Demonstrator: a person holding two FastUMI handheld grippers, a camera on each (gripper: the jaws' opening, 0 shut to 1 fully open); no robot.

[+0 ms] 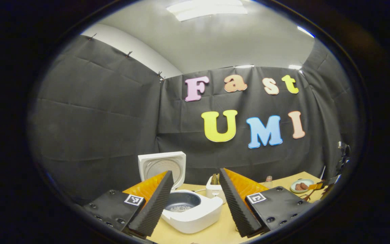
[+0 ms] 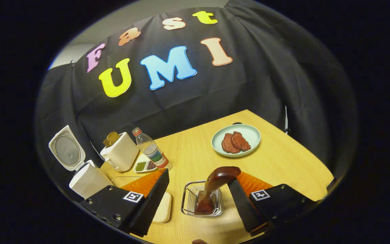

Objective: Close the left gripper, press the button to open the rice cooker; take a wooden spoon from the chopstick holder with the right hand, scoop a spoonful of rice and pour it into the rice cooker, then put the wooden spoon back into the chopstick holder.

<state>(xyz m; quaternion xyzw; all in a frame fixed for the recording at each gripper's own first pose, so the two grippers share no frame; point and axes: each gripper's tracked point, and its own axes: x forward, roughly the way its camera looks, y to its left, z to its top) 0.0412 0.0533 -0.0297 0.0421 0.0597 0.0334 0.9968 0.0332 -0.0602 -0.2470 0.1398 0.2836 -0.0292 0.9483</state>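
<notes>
The wooden table (image 2: 283,162) spreads across the right gripper view from about 9 o'clock round to 4 o'clock. On it, the white rice cooker (image 2: 88,181) stands at 8 o'clock with its lid (image 2: 67,149) raised upright; in the left gripper view the same cooker (image 1: 195,210) sits low at 6 o'clock, between the fingers, its dark inner pot (image 1: 182,202) showing a little white rice at the bottom. Just beside the cooker stands a white toaster (image 2: 120,156) with toast in its slots, then a clear plastic bottle (image 2: 150,149) with a small dish of green and dark grains (image 2: 145,166) touching its base. A pale green plate (image 2: 252,135) at 2 o'clock carries two reddish-brown patties (image 2: 235,142).

The wire chopstick holder (image 2: 190,203) sits at 6 o'clock, and the wooden spoon (image 2: 215,186) stands in it, handle end up and leaning toward the right finger. The right gripper (image 2: 198,198) is spread wide around the holder, neither finger pressing on the spoon. A pale flat pad (image 2: 164,206) lies just left of the holder.

The left gripper (image 1: 195,200) is also spread wide, holding nothing, well above the table.
</notes>
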